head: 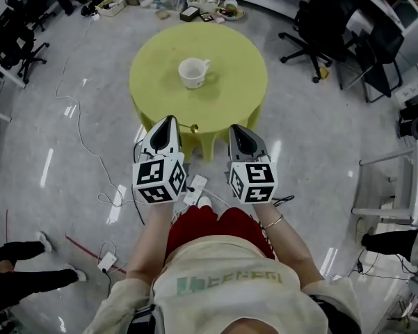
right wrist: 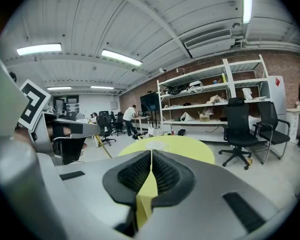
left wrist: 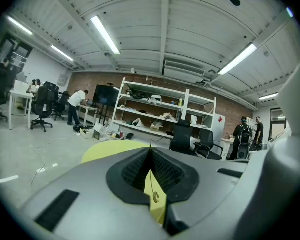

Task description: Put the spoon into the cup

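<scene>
A white cup (head: pixel 193 72) with its handle to the right stands upright near the middle of the round yellow-green table (head: pixel 236 61). A small golden spoon (head: pixel 193 126) lies at the table's near edge. It sits just right of the tip of my left gripper (head: pixel 170 122), whose jaws are shut. Through the slit under those jaws a bit of the spoon (left wrist: pixel 155 197) shows against the table. My right gripper (head: pixel 239 132) hovers over the near edge, jaws shut and empty. In the right gripper view a pale shape, probably the cup (right wrist: pixel 156 145), sits on the table ahead.
A white power strip (head: pixel 194 190) and cables lie on the floor below the grippers. Black office chairs (head: pixel 334 26) stand at the right. Boxes and clutter (head: pixel 195 5) sit on the floor beyond the table. Someone's legs (head: pixel 21 270) show at the lower left.
</scene>
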`<state>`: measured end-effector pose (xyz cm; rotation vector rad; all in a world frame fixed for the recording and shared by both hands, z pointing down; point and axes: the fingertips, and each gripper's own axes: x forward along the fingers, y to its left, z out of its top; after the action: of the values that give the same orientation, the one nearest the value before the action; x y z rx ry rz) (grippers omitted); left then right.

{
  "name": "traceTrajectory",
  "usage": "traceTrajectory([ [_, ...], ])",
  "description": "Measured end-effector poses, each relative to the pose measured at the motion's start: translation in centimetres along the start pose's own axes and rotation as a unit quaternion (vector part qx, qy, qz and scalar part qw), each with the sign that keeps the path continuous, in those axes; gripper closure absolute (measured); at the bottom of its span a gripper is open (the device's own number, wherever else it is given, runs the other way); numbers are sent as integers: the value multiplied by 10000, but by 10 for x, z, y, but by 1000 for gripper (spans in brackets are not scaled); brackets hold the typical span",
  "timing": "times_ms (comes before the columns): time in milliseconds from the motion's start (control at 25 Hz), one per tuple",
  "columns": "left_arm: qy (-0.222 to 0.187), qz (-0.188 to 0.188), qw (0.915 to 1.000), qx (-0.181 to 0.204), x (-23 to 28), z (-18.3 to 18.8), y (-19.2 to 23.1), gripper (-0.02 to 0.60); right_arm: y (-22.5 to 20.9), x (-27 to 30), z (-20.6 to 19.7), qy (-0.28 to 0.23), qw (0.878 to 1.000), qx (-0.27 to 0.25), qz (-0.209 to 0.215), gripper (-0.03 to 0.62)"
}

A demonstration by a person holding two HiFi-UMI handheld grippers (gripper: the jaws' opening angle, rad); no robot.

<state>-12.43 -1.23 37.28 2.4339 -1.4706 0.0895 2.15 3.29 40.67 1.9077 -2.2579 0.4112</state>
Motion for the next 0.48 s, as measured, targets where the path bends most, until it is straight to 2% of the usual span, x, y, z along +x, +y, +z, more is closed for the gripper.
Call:
traceTrajectory([
  [480, -72, 2, 9999, -74, 14, 13, 20, 558, 17, 29, 13, 34, 9997, -198, 142, 557],
])
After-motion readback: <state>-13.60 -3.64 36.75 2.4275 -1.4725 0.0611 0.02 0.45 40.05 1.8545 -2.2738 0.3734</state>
